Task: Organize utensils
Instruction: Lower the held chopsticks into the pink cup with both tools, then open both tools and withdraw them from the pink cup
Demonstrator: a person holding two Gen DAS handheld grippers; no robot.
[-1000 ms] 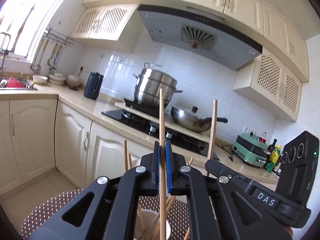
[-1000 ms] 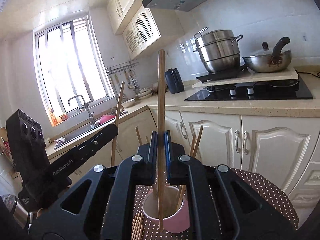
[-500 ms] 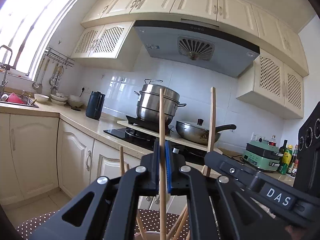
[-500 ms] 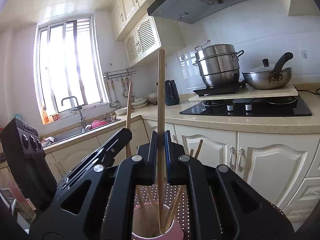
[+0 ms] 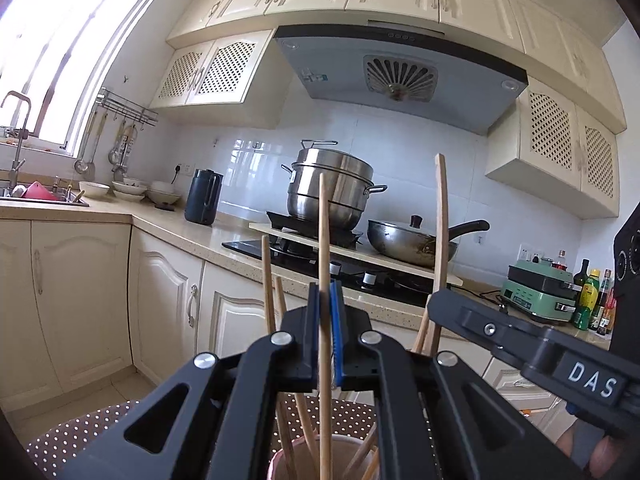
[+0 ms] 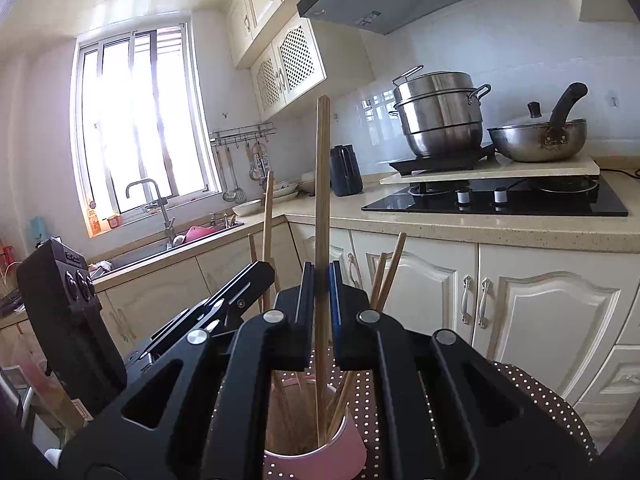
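Note:
My left gripper [image 5: 325, 300] is shut on an upright wooden chopstick [image 5: 324, 232] whose lower end reaches into a pink cup [image 5: 280, 460] just below. My right gripper [image 6: 321, 284] is shut on another upright chopstick [image 6: 322, 176], its tip down inside the same pink cup [image 6: 340, 452]. Several chopsticks [image 6: 386, 276] lean in the cup. The right gripper [image 5: 440, 312] with its chopstick [image 5: 441, 216] shows at the right of the left wrist view. In the right wrist view the left gripper [image 6: 260, 276] is at the left.
The cup stands on a brown dotted tablecloth [image 6: 540, 396]. Behind it run cream cabinets [image 6: 540, 312], a counter with a black hob [image 6: 500, 200], a steel pot [image 5: 332, 184] and a pan [image 5: 412, 240]. A sink [image 6: 176, 240] sits under the window.
Both grippers have sunk toward the cup with their chopsticks, whose lower ends now reach deeper into it. Both stay shut.

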